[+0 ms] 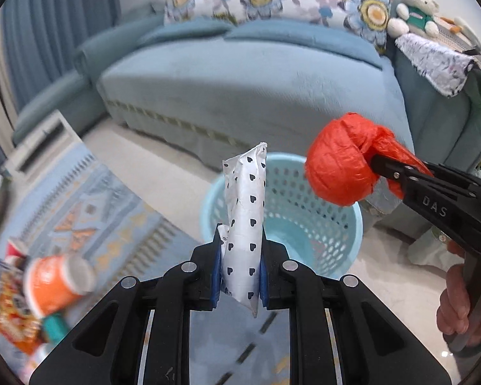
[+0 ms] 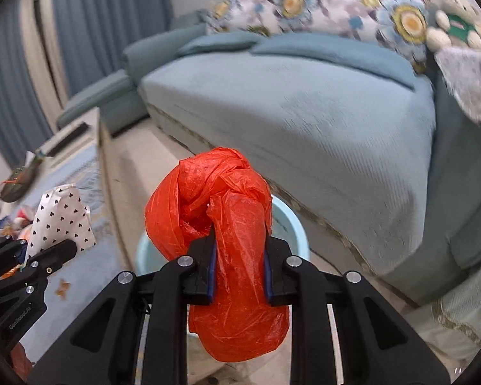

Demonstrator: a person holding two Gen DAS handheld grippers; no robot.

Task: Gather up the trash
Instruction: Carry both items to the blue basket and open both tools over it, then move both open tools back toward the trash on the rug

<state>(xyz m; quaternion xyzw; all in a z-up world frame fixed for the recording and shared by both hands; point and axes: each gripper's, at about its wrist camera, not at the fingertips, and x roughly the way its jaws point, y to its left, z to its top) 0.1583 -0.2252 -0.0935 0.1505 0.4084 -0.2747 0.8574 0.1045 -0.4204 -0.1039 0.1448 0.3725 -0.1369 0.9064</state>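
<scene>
My left gripper [image 1: 239, 272] is shut on a white wrapper with black hearts [image 1: 245, 211], held upright in front of a light blue perforated bin [image 1: 308, 211]. My right gripper [image 2: 239, 272] is shut on a knotted red plastic bag [image 2: 215, 199], held above the bin [image 2: 285, 221], whose rim shows behind the bag. In the left wrist view the red bag [image 1: 340, 160] hangs over the bin's right rim, held by the right gripper [image 1: 373, 163]. In the right wrist view the heart wrapper [image 2: 61, 218] and left gripper [image 2: 69, 248] are at the left.
A blue sofa [image 1: 256, 86] with floral cushions and a teddy bear [image 1: 417, 9] stands behind the bin. An orange paper cup [image 1: 56, 284] and colourful wrappers [image 1: 9, 314] lie on a patterned rug [image 1: 89, 218] at the left.
</scene>
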